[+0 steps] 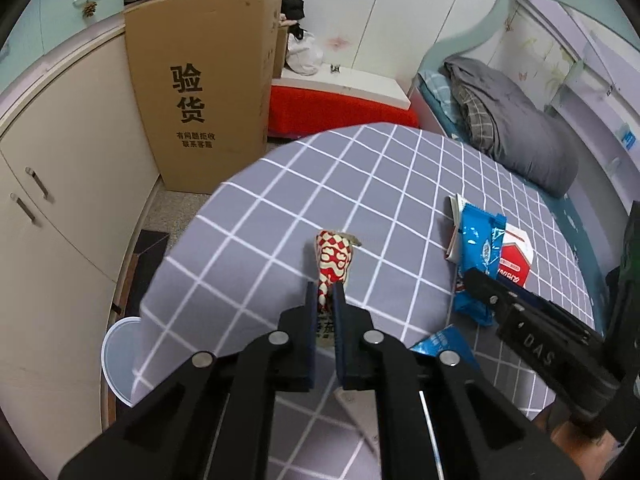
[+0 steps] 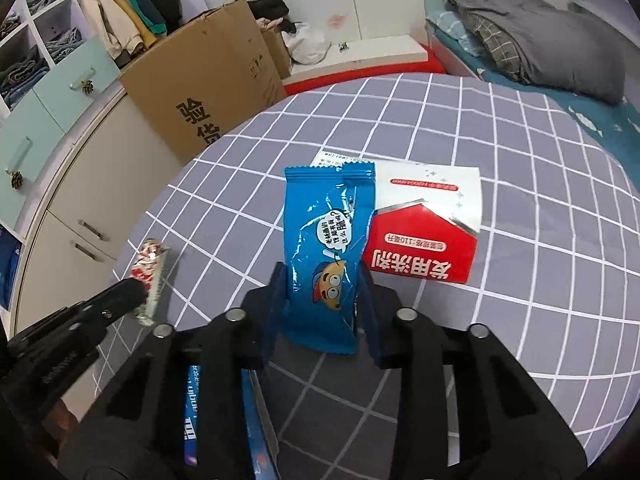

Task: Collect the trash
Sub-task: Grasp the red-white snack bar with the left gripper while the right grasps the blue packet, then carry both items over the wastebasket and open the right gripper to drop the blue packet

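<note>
A red-and-white checked wrapper (image 1: pixel 334 258) lies on the grey checked tablecloth (image 1: pixel 320 184), and my left gripper (image 1: pixel 325 286) is shut on its near end. The right wrist view shows that wrapper (image 2: pixel 150 268) at the table's left edge with the left gripper (image 2: pixel 136 288) on it. A blue snack wrapper (image 2: pixel 320 220) sits between the fingers of my right gripper (image 2: pixel 322 270), whose pads press on its two long sides. From the left wrist view, the right gripper (image 1: pixel 472 280) reaches the blue wrapper (image 1: pixel 480 256) from the right.
A red-and-white carton (image 2: pixel 424 248) lies flat just right of the blue wrapper, over a white leaflet. Another blue wrapper (image 1: pixel 440 340) lies under my grippers. A tall cardboard box (image 1: pixel 200 92), cupboards and a white bin (image 1: pixel 118 360) stand left of the table; a bed (image 1: pixel 520 128) is behind.
</note>
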Available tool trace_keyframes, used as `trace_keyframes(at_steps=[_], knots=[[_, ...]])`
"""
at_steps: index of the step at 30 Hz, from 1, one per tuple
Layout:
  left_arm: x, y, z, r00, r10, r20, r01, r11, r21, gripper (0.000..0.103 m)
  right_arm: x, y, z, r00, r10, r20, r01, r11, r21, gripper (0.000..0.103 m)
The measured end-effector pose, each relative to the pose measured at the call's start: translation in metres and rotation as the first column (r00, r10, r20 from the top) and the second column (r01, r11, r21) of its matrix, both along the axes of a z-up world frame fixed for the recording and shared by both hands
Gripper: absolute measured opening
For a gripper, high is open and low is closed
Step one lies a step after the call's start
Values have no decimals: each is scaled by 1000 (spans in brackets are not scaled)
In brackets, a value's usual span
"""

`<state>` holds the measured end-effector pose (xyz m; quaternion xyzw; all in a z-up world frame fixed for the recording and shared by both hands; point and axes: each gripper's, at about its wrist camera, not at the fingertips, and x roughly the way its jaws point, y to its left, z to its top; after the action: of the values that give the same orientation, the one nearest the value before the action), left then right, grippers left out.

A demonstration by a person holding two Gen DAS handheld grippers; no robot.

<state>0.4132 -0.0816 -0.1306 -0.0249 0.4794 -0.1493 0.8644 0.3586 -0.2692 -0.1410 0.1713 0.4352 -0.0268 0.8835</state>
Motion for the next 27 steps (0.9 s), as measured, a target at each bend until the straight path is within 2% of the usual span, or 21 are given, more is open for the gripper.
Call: trace_keyframes(at_steps=[2, 10, 19, 27], knots=[[-4, 8, 4, 1000, 7, 11, -7, 1000, -13, 7, -6, 1, 7, 1000, -6, 27, 6, 1000, -8, 29], [-25, 50, 25, 998, 44, 53, -41, 997, -73, 7, -30, 20, 50, 991, 10, 131, -7, 1000, -18, 28], [-54, 125, 45, 986, 145, 88, -133, 983, -123, 7, -47, 98, 83, 970, 152, 189, -150, 988, -26, 28], [-84, 208, 38, 962, 256, 95, -243, 961, -128, 7, -59, 190, 79, 936, 302, 182, -306, 952, -7, 28]])
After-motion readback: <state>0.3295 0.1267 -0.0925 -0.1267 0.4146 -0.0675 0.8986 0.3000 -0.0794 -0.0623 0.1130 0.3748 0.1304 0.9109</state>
